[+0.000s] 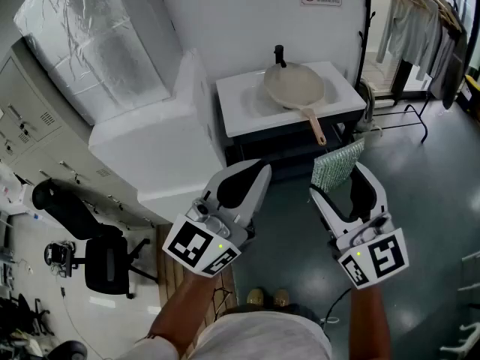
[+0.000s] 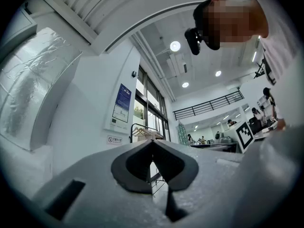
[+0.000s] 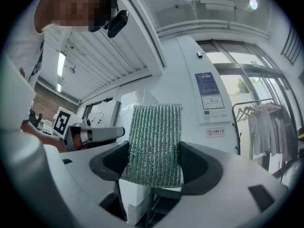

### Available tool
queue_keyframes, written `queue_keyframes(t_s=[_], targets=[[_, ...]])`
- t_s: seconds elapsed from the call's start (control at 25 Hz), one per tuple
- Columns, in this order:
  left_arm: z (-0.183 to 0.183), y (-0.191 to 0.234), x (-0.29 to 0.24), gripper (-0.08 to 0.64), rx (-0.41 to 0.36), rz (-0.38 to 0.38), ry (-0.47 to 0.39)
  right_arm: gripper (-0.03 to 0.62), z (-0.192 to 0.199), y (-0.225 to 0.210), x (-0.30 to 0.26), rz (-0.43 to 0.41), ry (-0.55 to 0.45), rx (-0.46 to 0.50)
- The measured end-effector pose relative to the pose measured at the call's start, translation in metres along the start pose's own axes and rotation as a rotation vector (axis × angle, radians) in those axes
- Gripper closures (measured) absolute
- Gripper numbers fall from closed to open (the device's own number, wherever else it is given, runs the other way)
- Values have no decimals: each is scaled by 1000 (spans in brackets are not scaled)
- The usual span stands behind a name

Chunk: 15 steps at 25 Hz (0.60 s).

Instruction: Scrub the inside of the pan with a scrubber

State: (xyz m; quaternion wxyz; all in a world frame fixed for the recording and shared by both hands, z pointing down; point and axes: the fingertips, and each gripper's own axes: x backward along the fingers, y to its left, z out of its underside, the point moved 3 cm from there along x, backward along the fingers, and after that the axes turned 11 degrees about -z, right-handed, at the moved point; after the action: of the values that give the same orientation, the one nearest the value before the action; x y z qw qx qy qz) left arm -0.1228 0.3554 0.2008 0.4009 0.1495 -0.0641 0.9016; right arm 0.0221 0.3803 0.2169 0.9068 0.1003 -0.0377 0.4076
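Observation:
A beige pan (image 1: 294, 86) lies on the white sink top (image 1: 244, 103) ahead of me, its pinkish handle (image 1: 316, 127) pointing toward me over the front edge. In the head view, my right gripper (image 1: 339, 177) is shut on a green striped scrubber (image 1: 337, 163), held upright well short of the pan. The right gripper view shows the scrubber (image 3: 155, 144) clamped between the dark pads of the right gripper (image 3: 155, 169). My left gripper (image 1: 257, 172) is shut and empty, beside the right one; in the left gripper view, the tips of the left gripper (image 2: 152, 144) meet.
A black faucet (image 1: 280, 53) stands behind the pan. A large white wrapped unit (image 1: 154, 137) sits left of the sink. A clothes rack (image 1: 424, 21) with hanging garments is at the right. An office chair (image 1: 94, 250) is at lower left. Grey floor lies between me and the sink cabinet.

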Motion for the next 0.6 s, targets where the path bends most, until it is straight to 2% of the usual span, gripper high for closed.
queue_keyframes(t_s=[0.6], targets=[[11,2,-19,545,-5,-30,8,253,3,-23,-3,-23,-19,-12]])
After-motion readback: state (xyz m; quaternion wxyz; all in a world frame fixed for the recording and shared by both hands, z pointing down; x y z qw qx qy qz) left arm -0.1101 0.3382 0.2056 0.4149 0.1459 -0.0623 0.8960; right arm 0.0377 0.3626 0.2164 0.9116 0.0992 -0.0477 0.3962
